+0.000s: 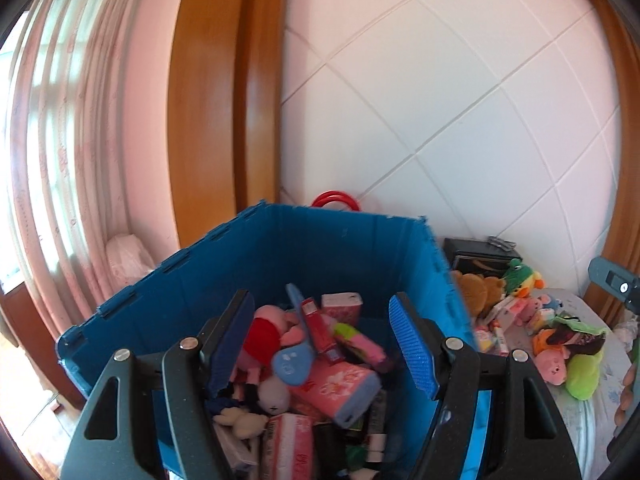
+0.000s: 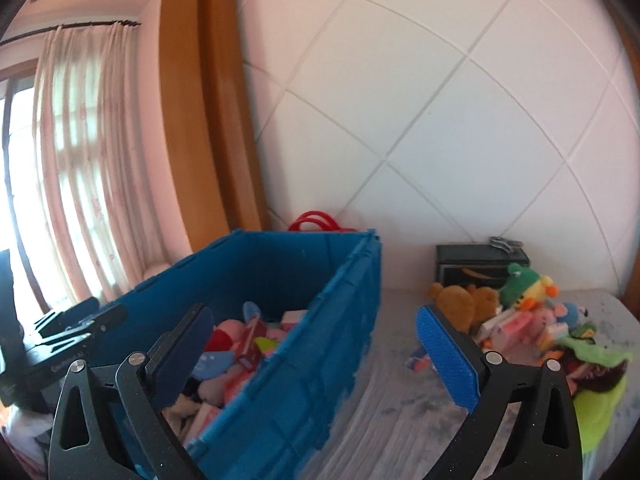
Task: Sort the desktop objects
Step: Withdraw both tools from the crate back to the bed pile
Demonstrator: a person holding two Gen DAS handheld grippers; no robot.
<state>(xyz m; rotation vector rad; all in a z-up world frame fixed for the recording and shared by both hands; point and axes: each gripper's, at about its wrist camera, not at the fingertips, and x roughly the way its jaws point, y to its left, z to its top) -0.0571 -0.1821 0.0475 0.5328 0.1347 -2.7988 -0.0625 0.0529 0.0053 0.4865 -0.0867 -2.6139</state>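
Observation:
A blue plastic crate (image 1: 320, 240) holds several toys, plush figures and pink packets (image 1: 340, 388). My left gripper (image 1: 324, 344) is open and empty above the crate's contents. My right gripper (image 2: 316, 352) is open and empty, its jaws standing either side of the crate's right wall (image 2: 304, 360). A pile of plush toys and small boxes (image 2: 532, 320) lies on the bed to the right of the crate; it also shows in the left wrist view (image 1: 540, 328). A small packet (image 2: 418, 358) lies alone on the bedspread.
A black box (image 2: 480, 264) with a metal clip on top stands against the white padded headboard (image 2: 440, 140). A red ring handle (image 2: 316, 218) shows behind the crate. A curtain (image 1: 72, 160) and wooden frame (image 1: 224, 100) are at the left.

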